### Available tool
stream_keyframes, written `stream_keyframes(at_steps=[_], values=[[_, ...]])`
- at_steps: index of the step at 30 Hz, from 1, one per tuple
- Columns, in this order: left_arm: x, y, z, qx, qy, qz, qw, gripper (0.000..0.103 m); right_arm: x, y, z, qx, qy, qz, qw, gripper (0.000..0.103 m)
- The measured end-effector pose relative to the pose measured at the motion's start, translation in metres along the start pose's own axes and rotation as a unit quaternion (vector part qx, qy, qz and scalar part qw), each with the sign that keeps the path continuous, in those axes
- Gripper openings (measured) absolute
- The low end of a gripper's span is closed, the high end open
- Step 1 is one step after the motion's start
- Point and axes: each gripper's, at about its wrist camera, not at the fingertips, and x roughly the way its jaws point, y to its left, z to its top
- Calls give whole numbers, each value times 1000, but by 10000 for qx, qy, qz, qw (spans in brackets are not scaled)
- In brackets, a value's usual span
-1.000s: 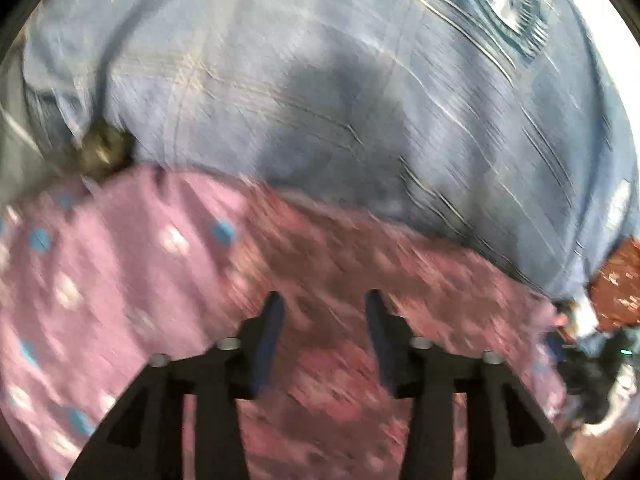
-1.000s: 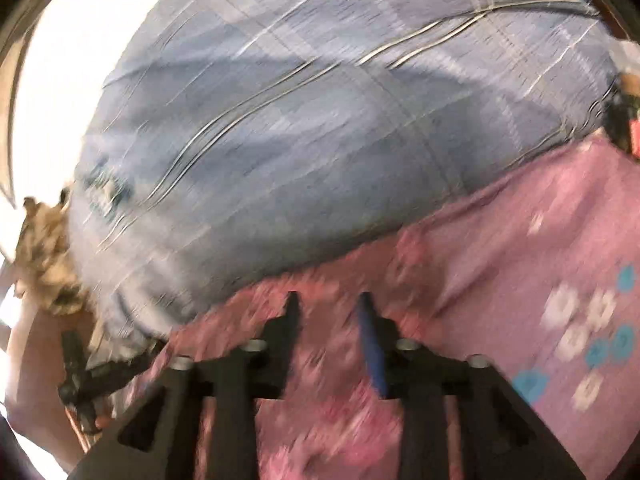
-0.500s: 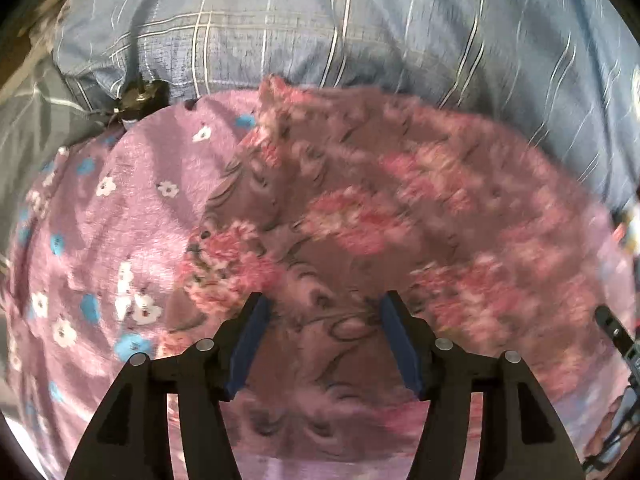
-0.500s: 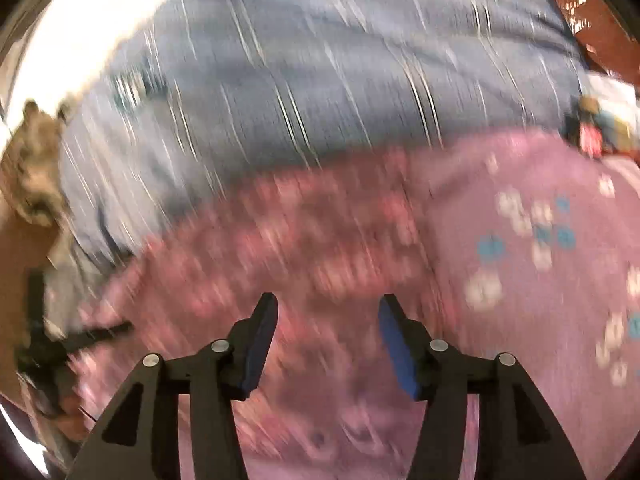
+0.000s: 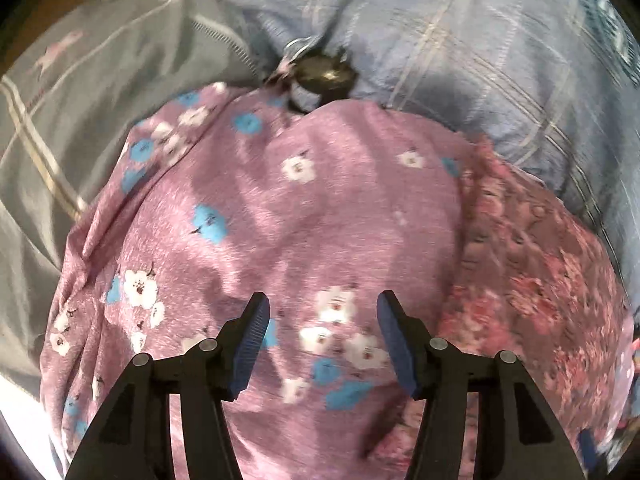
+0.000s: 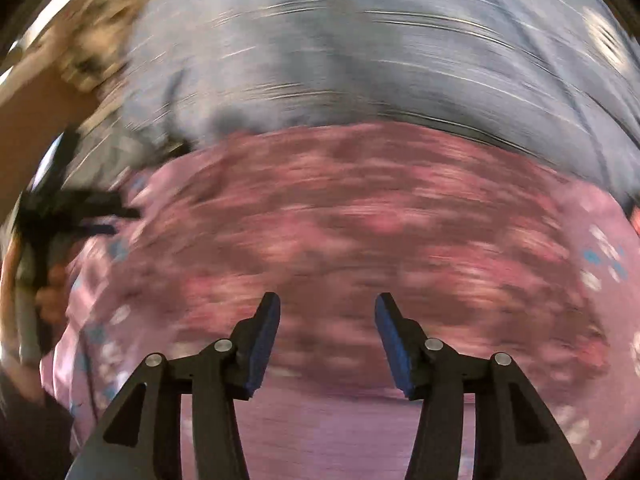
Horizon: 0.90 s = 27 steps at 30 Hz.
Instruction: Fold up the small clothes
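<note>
Left gripper (image 5: 322, 312): jaws apart and empty, just narrowed a little, hovering over the mauve cloth.
Mauve cloth (image 5: 280, 216): white and blue flowers, spread on the blue checked sheet (image 5: 460, 60).
Dark object (image 5: 324, 74): small, round, at the cloth's far edge.
Rose garment (image 5: 532, 272): pink floral, lying on the mauve cloth's right side.
Right gripper (image 6: 327, 310): jaws apart and empty, just widened, above the blurred rose garment (image 6: 360, 220).
</note>
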Motion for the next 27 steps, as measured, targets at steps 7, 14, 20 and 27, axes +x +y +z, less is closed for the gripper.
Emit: stream_keyframes(at_steps=[7, 14, 20, 27], values=[[8, 22, 14, -294, 63, -180, 9994, 55, 26, 114, -8, -1641, 43, 247, 9861, 64], [0, 43, 15, -645, 71, -438, 9969, 55, 66, 166, -9, -2797, -221, -467, 9587, 63], [8, 35, 15, -553, 138, -668, 9961, 56, 73, 168, -1, -2606, -509, -459, 9630, 12], [25, 28, 26, -755, 496, -1423, 9857, 56, 70, 156, -7, -2186, -617, -158, 9737, 11]])
